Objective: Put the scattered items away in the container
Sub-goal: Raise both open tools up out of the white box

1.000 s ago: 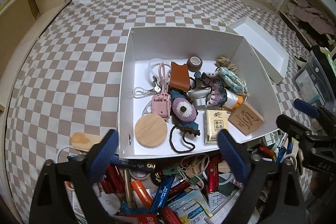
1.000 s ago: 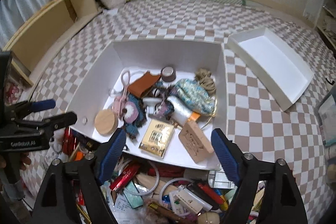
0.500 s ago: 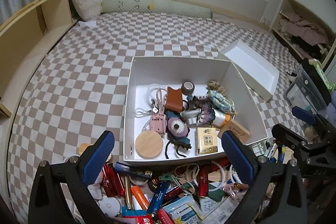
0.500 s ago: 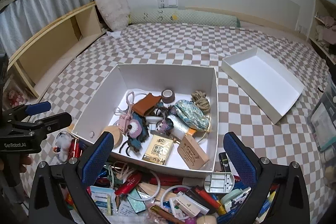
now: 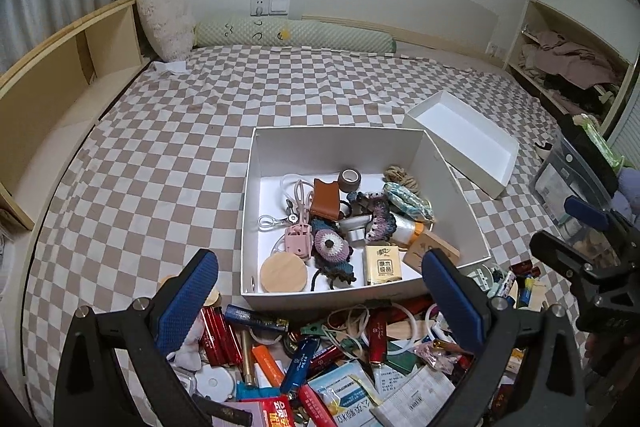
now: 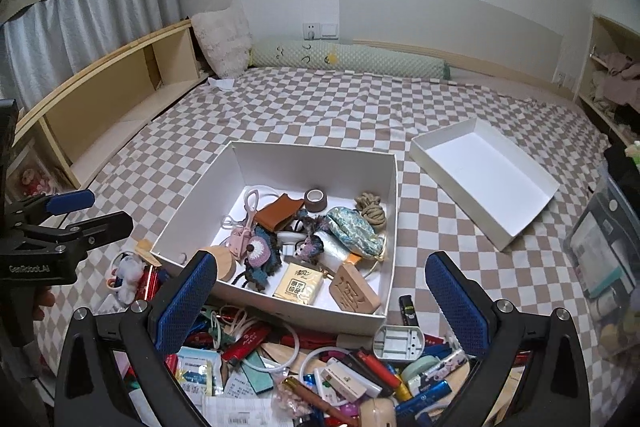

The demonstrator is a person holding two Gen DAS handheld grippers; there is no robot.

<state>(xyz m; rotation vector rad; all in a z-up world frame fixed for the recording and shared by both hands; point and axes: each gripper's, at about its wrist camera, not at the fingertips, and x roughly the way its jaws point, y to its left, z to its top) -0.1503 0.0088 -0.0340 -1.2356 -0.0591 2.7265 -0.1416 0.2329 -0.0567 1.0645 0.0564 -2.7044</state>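
A white box (image 5: 249, 227) (image 6: 188, 223) stands on the checkered bedspread and holds a wooden disc (image 5: 283, 271), a tissue pack (image 5: 383, 265), a carved wooden block (image 6: 353, 293), crochet pieces, a brown pouch and a tape roll. A pile of scattered items (image 5: 320, 359) (image 6: 320, 359), with pens, red tubes, rings and packets, lies in front of the box. My left gripper (image 5: 320, 279) hangs open above the pile, nothing between its blue pads. My right gripper (image 6: 320, 275) is open wide over the same pile and also holds nothing.
The box's white lid (image 5: 460, 147) (image 6: 484, 175) lies upturned to the right of the box. A clear plastic bin (image 5: 568, 183) stands at the far right. Wooden shelving (image 6: 120, 99) runs along the left of the bed, and a pillow and bolster lie at its head.
Both grippers have risen and drawn back from the box, which now looks smaller and farther off. More of the wall shows. The right jaws stand a little wider.
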